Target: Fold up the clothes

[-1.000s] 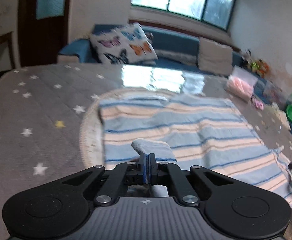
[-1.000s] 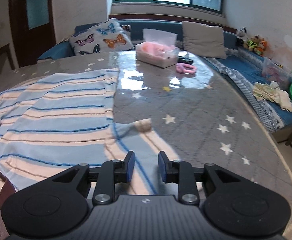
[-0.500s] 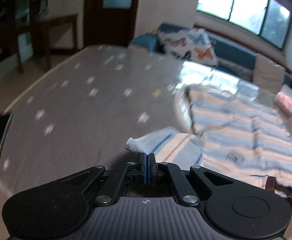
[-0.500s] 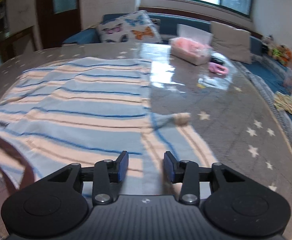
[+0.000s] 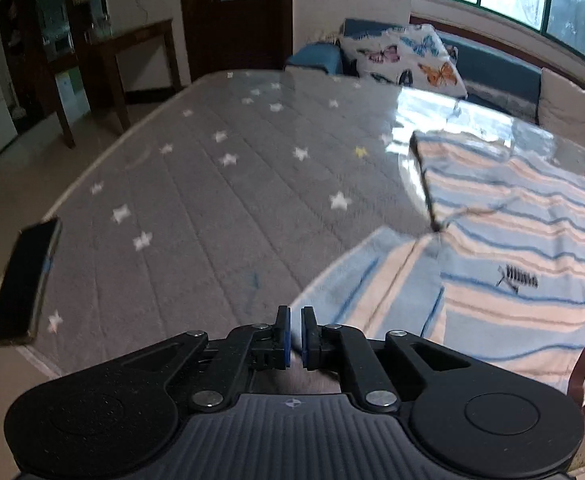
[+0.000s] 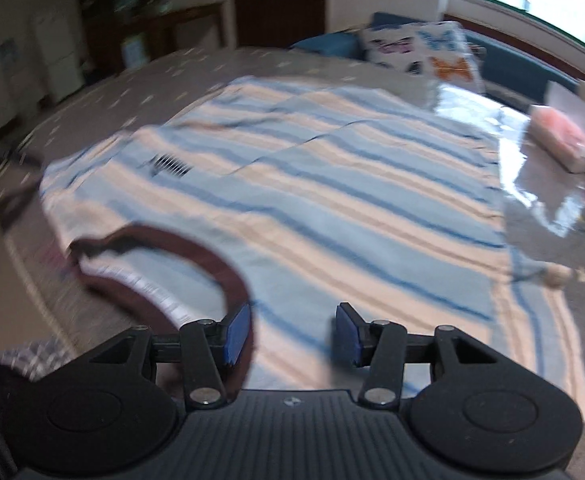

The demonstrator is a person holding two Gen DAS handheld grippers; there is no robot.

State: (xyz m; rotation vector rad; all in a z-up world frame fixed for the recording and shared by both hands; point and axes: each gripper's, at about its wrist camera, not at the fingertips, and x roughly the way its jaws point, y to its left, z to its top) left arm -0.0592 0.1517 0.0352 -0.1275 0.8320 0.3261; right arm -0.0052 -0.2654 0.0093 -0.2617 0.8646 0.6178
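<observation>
Left gripper (image 5: 296, 334) jaws opening off the striped shirt (image 6: 332, 184); right gripper (image 6: 292, 334) jaws opening, empty.

The garment (image 5: 512, 248) is striped in pale blue, peach and white with thin darker blue lines, a small black mark on it, and a dark brown neckband (image 6: 196, 264). The counter (image 5: 220, 200) is covered in grey quilted cloth dotted with white stars and one yellow one. Both claws are black with blue pads (image 6: 236, 334). The cushion (image 5: 408, 60) is white with orange, pink and blue butterflies. The sofa (image 5: 496, 64) is blue.
</observation>
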